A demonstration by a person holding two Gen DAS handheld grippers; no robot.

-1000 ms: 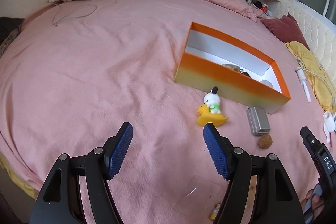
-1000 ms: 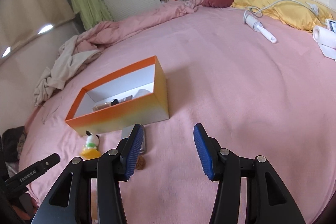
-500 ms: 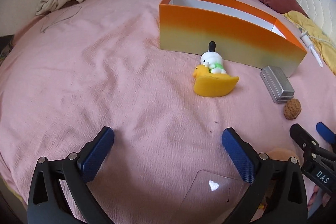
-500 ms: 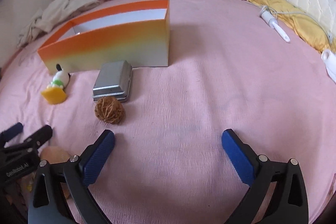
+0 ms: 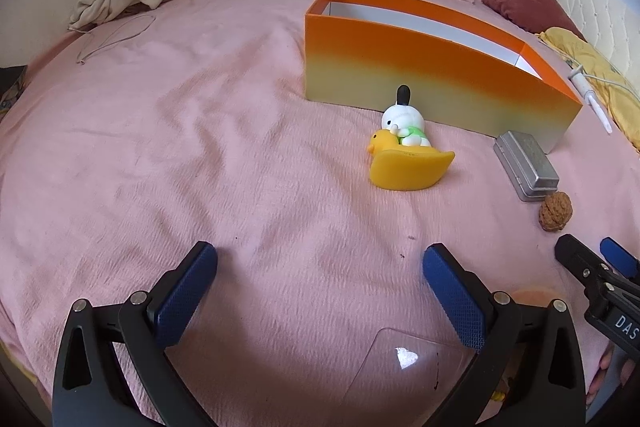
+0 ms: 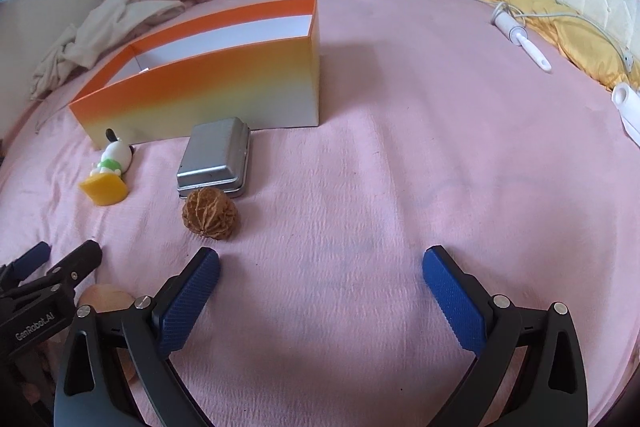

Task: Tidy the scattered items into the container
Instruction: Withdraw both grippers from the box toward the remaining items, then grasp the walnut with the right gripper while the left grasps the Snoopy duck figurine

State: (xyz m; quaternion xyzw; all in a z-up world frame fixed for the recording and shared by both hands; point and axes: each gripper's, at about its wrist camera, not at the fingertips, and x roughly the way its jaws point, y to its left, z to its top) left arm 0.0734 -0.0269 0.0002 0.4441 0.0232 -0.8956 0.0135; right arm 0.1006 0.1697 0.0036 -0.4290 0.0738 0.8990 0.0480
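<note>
On the pink bed (image 5: 200, 131), the orange box (image 5: 420, 67) stands with a duck toy (image 5: 408, 167), metal tin (image 6: 216, 157) and walnut (image 6: 210, 213) just before it. Both the left gripper (image 5: 320, 291) and right gripper (image 6: 320, 291) have their jaws wide and empty.

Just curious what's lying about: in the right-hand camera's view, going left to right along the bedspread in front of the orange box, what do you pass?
Duck toy → metal tin, walnut in front of it.
</note>
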